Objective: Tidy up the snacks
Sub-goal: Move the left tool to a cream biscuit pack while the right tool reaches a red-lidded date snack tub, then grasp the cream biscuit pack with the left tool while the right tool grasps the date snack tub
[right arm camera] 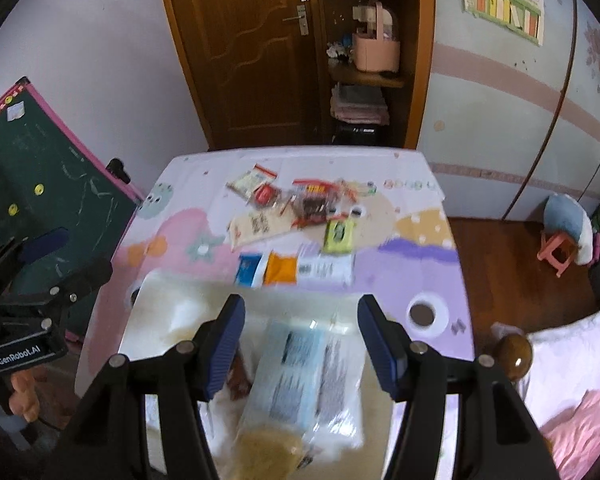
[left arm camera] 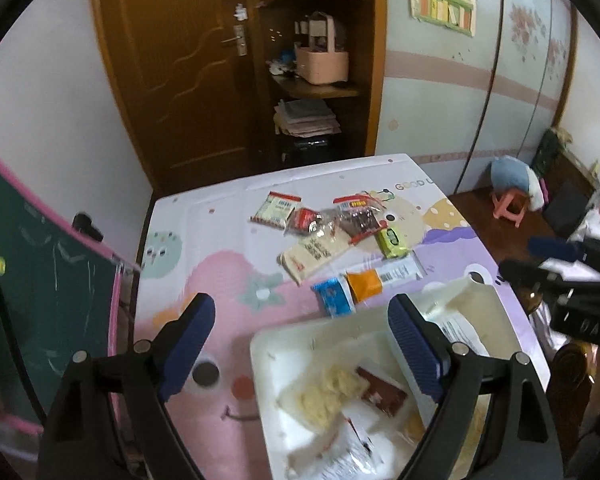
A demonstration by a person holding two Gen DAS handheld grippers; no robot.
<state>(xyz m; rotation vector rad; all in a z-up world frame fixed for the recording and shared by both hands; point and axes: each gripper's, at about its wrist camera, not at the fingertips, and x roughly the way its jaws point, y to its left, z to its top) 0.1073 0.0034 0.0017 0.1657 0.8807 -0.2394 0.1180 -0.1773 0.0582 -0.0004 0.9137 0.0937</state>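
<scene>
A white tray (left arm camera: 260,350) at the near edge of the table holds several snack packets, among them a yellowish cake packet (left arm camera: 324,396) and a large clear packet (right arm camera: 300,372). My left gripper (left arm camera: 300,344) is open and empty over the tray's left part. My right gripper (right arm camera: 300,344) is open and empty above the large packet. More snacks lie farther on the cartoon-printed tablecloth (left arm camera: 220,280): a blue packet (left arm camera: 332,294), an orange packet (left arm camera: 364,284), a green packet (left arm camera: 392,242), a cream packet (left arm camera: 312,254) and red-topped bags (left arm camera: 356,216).
A green chalkboard (left arm camera: 40,280) with a pink frame leans at the table's left. A wooden door (left arm camera: 188,60) and shelves (left arm camera: 320,80) stand behind. A pink stool (left arm camera: 508,208) and a wooden floor are to the right. The right gripper shows at the right edge of the left wrist view (left arm camera: 560,276).
</scene>
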